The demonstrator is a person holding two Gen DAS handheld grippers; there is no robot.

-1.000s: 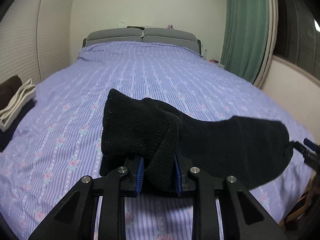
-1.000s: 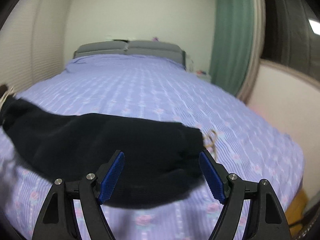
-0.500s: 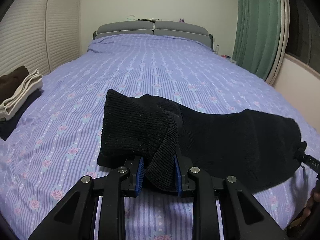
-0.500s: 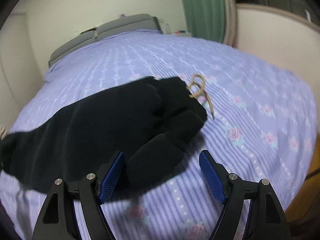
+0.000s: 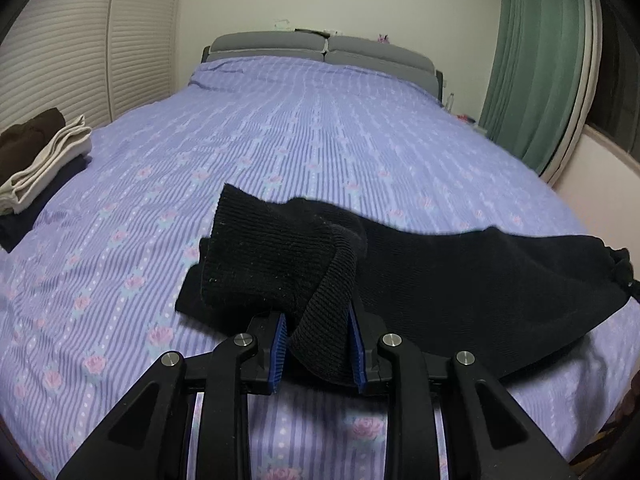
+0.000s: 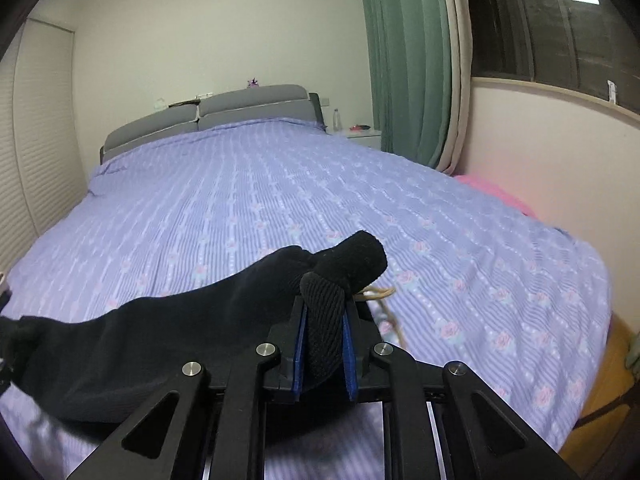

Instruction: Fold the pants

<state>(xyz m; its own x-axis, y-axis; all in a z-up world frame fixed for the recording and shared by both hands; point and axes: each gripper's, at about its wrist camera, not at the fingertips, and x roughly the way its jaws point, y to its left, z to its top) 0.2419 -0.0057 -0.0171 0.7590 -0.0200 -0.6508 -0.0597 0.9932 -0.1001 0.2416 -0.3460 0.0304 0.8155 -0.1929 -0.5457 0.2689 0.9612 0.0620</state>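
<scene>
Black knit pants (image 5: 460, 280) lie stretched across the near part of the purple bed. My left gripper (image 5: 318, 350) is shut on one end, a bunched ribbed fold that rises in front of the jaws. My right gripper (image 6: 323, 350) is shut on the other end of the pants (image 6: 160, 336), by the waist, where a tan drawstring (image 6: 376, 294) trails onto the sheet. The pants span between the two grippers, low over the bed.
The bed (image 5: 320, 120) has a purple flowered sheet and a grey headboard (image 5: 320, 46). A stack of folded clothes (image 5: 36, 164) sits at the left edge. Green curtain (image 6: 408, 60) and a wall stand at the right. A pink item (image 6: 496, 196) lies by the right edge.
My right gripper was open over the pants one second ago; it has closed on the waist end. The left gripper has kept its hold, and the pants have sunk lower onto the bed.
</scene>
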